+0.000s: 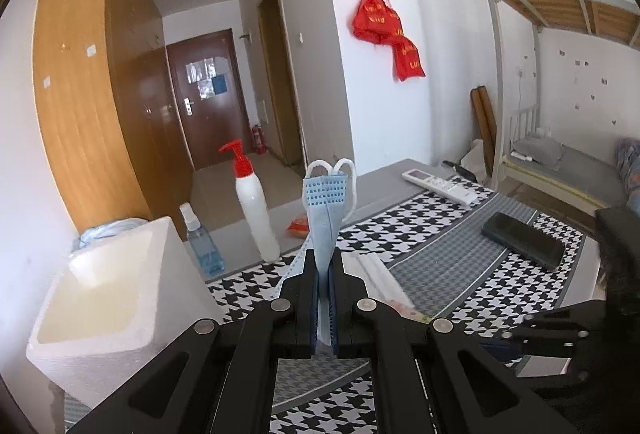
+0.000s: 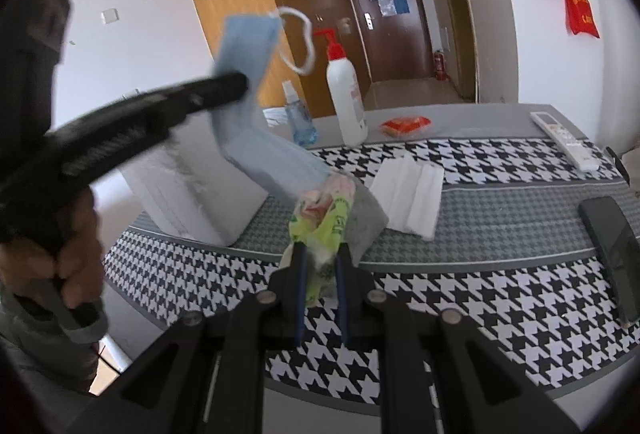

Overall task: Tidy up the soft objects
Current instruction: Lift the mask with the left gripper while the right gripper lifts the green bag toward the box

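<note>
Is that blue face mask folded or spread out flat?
Folded. The face mask stands doubled lengthwise in the left gripper, both ear loops together at its top.

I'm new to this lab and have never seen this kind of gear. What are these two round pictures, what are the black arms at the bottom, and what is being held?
No robot is here: a person holds a handheld two-finger gripper in each hand, and each carries a wide-angle camera looking along its fingers. One picture is from the left gripper, shut on a blue face mask that stands up between its fingers. The other is from the right gripper, shut on a crumpled green and pink plastic wrapper; it also shows the person's hand on the left tool. On the checked table cover lie a white foam box, a pump bottle, a spray bottle, folded tissues, a remote control and a phone.
</note>
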